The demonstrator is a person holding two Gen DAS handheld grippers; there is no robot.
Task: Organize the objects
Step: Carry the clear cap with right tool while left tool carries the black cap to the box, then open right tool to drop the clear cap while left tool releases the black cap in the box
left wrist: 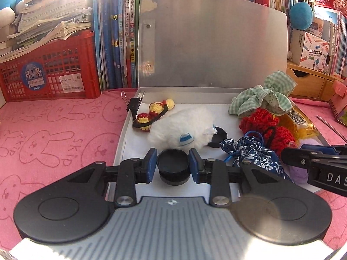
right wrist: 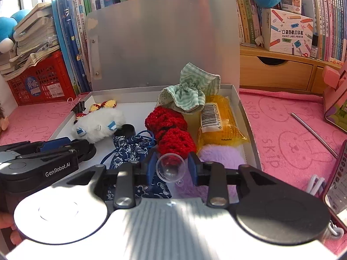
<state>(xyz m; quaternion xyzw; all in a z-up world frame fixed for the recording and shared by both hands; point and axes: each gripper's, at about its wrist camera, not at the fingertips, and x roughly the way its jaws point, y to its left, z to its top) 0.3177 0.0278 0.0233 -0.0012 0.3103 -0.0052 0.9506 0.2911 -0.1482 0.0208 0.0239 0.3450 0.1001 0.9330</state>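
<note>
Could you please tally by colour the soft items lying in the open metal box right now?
White plush: 1
Red crochet pieces: 2
Red-and-yellow crochet piece: 1
Green checked cloth: 1
Navy patterned pouch: 1
Lilac plush: 1
Total: 7

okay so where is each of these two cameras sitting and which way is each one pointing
Left wrist: on the left hand-held gripper, facing forward over the open metal box; its fingers clamp a black cap, and the right gripper enters at the right edge.
Right wrist: on the right hand-held gripper, facing the same box from its right side; its fingers hold a clear cup, and the left gripper shows at left.
Shared: box, white plush toy, red crochet piece.
</note>
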